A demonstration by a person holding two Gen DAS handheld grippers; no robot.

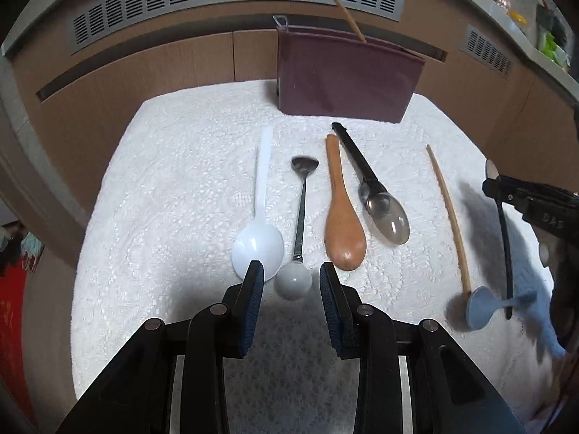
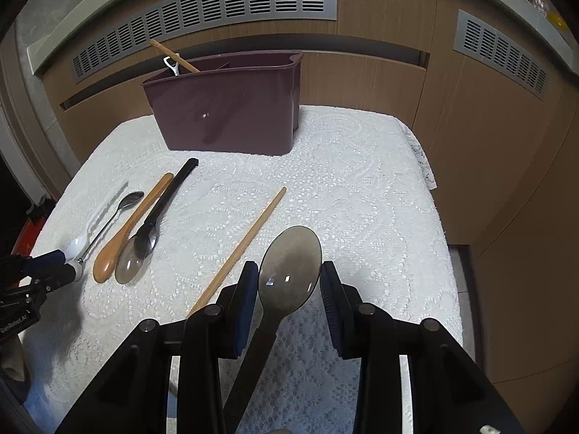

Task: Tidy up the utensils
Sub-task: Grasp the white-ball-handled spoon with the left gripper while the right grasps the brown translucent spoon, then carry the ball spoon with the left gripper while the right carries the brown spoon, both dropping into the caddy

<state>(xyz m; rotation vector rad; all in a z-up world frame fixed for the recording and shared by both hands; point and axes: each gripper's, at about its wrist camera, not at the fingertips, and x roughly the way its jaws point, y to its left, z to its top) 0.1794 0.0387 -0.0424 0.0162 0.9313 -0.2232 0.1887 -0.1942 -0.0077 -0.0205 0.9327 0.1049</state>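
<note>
Your left tool (image 1: 289, 282) stands spread around the ball-ended metal spoon (image 1: 300, 224) on the worktop (image 1: 181, 181). Your right tool (image 2: 289, 282) pinches a smoky translucent spoon (image 2: 289, 267), its bowl lifted.

spoons (image 1: 343, 209): five flat in row on cloth | holder (image 1: 347, 76): maroon, upright behind
</note>
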